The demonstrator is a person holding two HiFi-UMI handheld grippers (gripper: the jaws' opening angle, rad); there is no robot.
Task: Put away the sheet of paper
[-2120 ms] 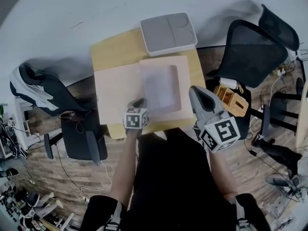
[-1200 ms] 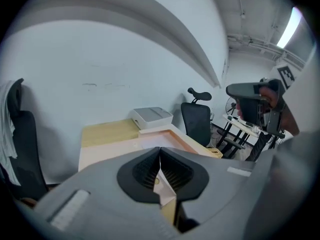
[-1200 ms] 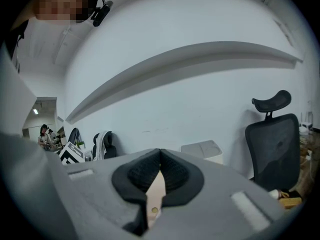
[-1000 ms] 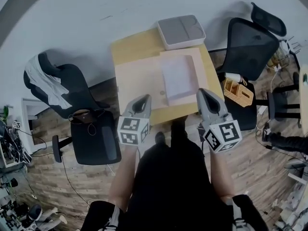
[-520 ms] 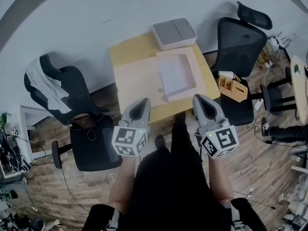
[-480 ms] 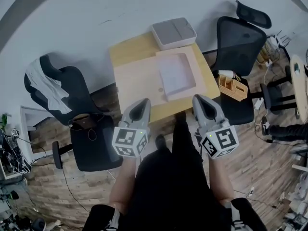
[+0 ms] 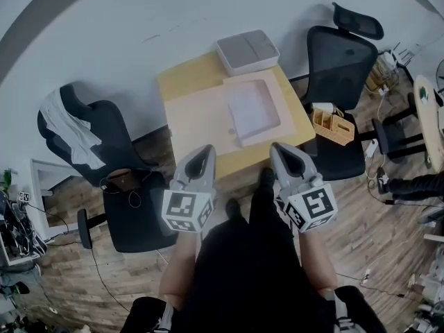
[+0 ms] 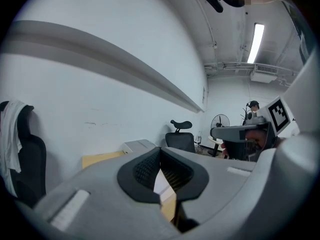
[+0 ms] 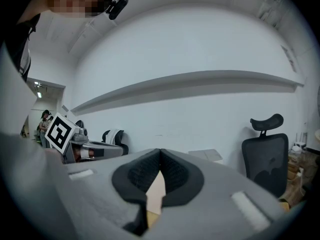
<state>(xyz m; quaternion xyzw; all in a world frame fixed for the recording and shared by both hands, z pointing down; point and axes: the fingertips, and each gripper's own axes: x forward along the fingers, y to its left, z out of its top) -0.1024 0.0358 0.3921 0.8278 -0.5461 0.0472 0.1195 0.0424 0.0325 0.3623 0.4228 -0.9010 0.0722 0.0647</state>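
The white sheet of paper [image 7: 251, 109] lies flat inside a shallow pink tray [image 7: 274, 89] on the right half of a wooden table [image 7: 184, 82]. A larger pink board [image 7: 198, 120] covers the table beside it. Both grippers are held up in front of the table's near edge, well apart from the paper. My left gripper [image 7: 205, 151] [image 8: 160, 151] is shut with nothing between its pads. My right gripper [image 7: 281, 150] [image 9: 160, 153] is likewise shut and empty. Each gripper view looks over the table toward the white wall.
A grey flat box [image 7: 248, 52] sits at the table's far edge. Black office chairs stand left [image 7: 128, 200] and right [image 7: 340, 54]; another chair carries a white garment [image 7: 66, 127]. A wooden organiser [image 7: 331, 125] rests on a seat at the right.
The person has stepped back from the table. The left gripper, earlier over the paper, and the right one have drawn back off the tabletop; the paper stays in the tray.
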